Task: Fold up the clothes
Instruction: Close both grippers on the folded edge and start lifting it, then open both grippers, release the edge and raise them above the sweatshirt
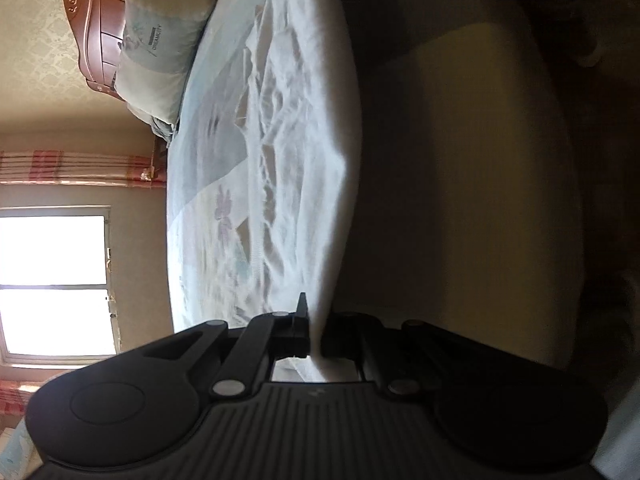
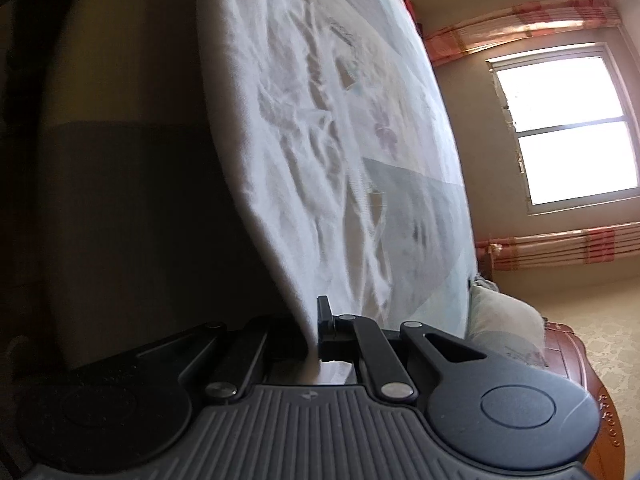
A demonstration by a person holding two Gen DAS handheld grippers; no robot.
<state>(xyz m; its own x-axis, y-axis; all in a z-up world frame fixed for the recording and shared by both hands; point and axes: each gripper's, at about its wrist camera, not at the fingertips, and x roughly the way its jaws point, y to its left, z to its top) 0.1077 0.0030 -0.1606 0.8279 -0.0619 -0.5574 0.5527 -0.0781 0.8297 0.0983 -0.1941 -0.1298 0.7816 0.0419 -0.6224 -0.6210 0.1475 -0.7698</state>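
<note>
Two grips on one white garment [image 1: 316,184], one per gripper. Left gripper [image 1: 314,336]: fingers clenched on an edge of the cloth, the fabric pinched between them and rising away beyond the tips as a taut, wrinkled sheet. Right gripper [image 2: 314,336]: fingers likewise clamped on an edge of the same cloth, a fold running straight out from between the tips. Cloth thin enough to let light through; long axis running forward, away from both pairs of fingers. Both views rolled about a quarter turn, so each gripper held on its side, pointing somewhat downward, one finger towards the bed, the other towards the shadowed side.

Beyond the fingers, spread along the bed [image 1: 200,184], pale blue bedding with a faint purple flower print [image 1: 224,208]. Farther out from the left fingers, a pillow [image 1: 156,48] leaning against a carved wooden headboard [image 1: 92,12]; the same pillow [image 2: 500,320] and headboard [image 2: 576,360] just beside the right fingers' outer side. Well beyond both, a bright window [image 2: 568,128] flanked by pink checked curtains [image 2: 520,24] on a patterned wall [image 1: 36,48]. On the opposite side of each pair of fingers, only dark, indistinct surfaces.
</note>
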